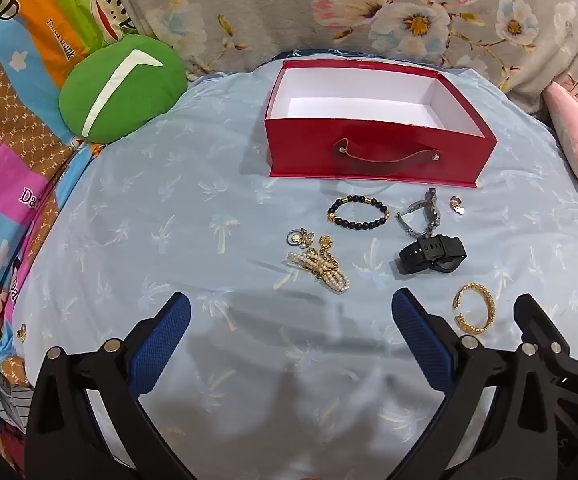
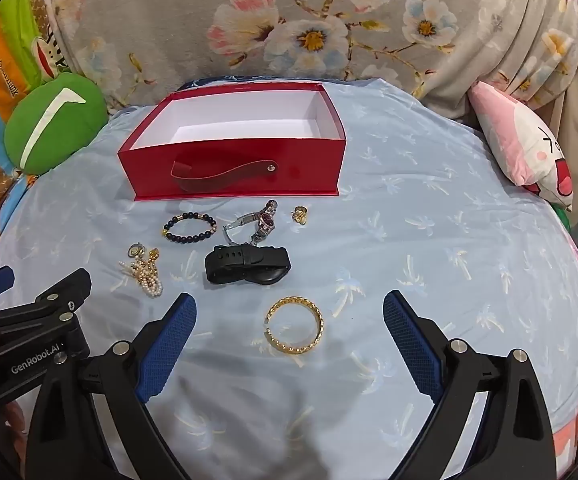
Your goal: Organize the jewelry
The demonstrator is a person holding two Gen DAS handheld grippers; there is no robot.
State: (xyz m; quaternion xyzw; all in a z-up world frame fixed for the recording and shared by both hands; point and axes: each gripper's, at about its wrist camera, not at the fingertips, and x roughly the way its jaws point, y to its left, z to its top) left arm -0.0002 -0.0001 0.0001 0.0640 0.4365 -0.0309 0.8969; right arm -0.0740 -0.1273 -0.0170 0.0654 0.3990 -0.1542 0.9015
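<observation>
From just behind each pair of tongs the bed is viewed steeply downward and close, the red box (image 1: 377,156) (image 2: 233,168) and jewelry ahead being shared.

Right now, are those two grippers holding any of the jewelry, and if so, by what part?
Nothing is held. The left gripper and right gripper both stand open above the bedsheet; the gold bangle lies untouched on it.

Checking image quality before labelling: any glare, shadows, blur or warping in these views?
Left wrist view: sharp, strong fisheye curving at dark corners, gripper shadow on the blue sheet, sheen on the red box. Right wrist view: the same warp, soft shadow beneath the gold bangle, no blur.
</observation>
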